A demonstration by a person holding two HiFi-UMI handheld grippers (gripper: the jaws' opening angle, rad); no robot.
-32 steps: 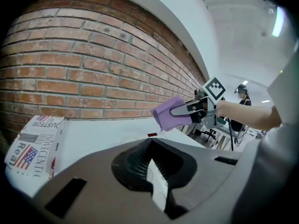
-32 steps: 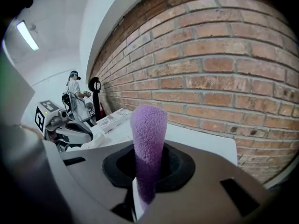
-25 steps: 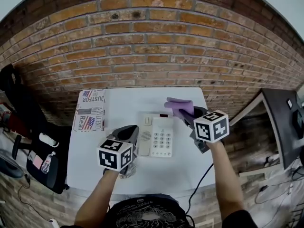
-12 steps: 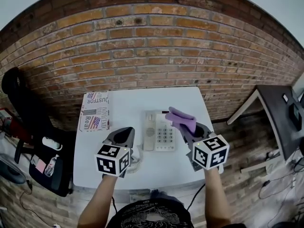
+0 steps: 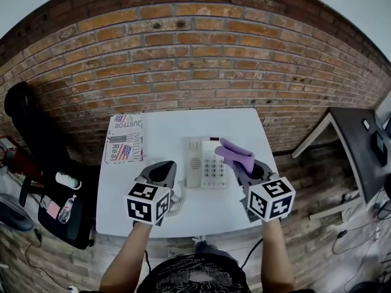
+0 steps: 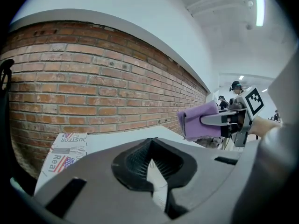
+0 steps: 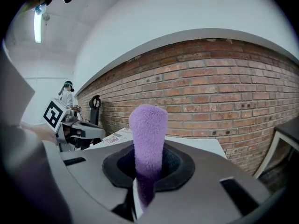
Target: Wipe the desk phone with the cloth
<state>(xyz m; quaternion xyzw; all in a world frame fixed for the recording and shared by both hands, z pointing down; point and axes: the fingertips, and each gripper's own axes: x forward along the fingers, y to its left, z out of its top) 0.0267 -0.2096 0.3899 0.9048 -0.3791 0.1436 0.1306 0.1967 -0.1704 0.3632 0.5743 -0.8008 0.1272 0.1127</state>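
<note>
The white desk phone (image 5: 205, 162) lies on the white table (image 5: 159, 133), handset on its left side, keypad to the right. Its coiled cord (image 5: 175, 205) runs off the near left corner. My right gripper (image 5: 244, 163) is shut on a folded purple cloth (image 5: 237, 152), which hangs at the phone's right edge; the cloth (image 7: 148, 141) stands up between the jaws of the right gripper (image 7: 141, 190). My left gripper (image 5: 160, 171) is just left of the phone, near the cord. The left gripper (image 6: 150, 164) has its jaws together with nothing between them. The cloth (image 6: 198, 120) shows to its right.
A cardboard box (image 5: 124, 138) with flag print lies at the table's back left corner. A brick wall (image 5: 201, 60) runs behind the table. A dark chair with a bag (image 5: 58, 206) stands to the left, and a dark desk (image 5: 360, 151) to the right.
Both grippers have drawn back toward me relative to the phone. The cloth has come from beyond the phone's far right corner to its right edge. The head camera has shifted.
</note>
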